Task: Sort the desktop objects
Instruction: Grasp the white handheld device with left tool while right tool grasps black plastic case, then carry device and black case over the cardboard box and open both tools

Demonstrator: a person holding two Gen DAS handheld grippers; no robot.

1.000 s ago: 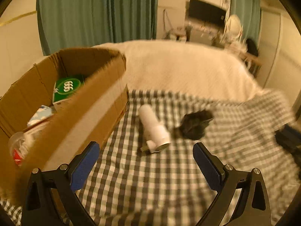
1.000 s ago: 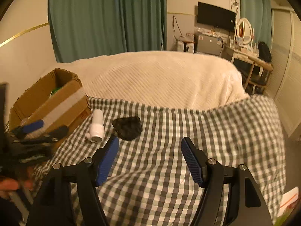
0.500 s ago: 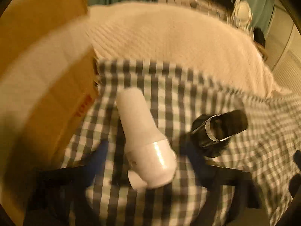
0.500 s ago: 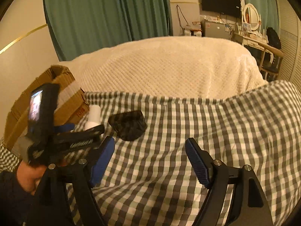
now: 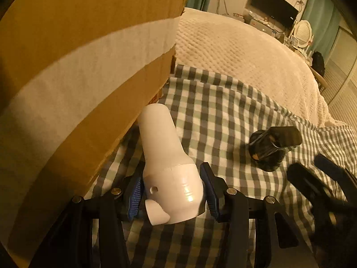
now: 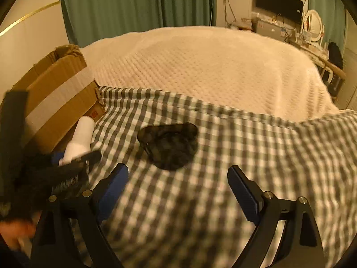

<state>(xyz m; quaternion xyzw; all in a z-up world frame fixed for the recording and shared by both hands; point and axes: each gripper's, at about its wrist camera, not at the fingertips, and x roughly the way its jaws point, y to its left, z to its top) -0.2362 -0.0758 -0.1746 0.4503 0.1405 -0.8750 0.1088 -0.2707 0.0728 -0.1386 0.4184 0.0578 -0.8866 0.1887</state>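
Your left tool point(image 5: 171, 192) has just closed on the white bottle point(image 5: 167, 167) lying beside the box point(image 5: 78, 67), ready for boxing, while your right tool point(image 6: 178, 192), jaws widening and empty, nears the black clip point(image 6: 170, 147) at frame centre.

The room is lit by warm, yellowish light. Near the cameras lies a green-and-white checked cloth point(image 6: 223, 156), spread over the near end of a bed. Beyond it a cream, dimpled bedspread point(image 6: 200, 67) rises in a broad mound toward the far wall. Green curtains point(image 6: 133, 2) hang at the far left, and another green curtain point(image 6: 334, 11) hangs at the far right. To the left a pale wall point(image 6: 29, 33) carries a thin gold stripe. On the far wall a dark flat television point(image 6: 279, 2) hangs above a cluttered low cabinet point(image 6: 267, 28). Right of it stands a white oval mirror point(image 6: 313, 25) on a dressing table, with a dark bag point(image 6: 334, 54) nearby.
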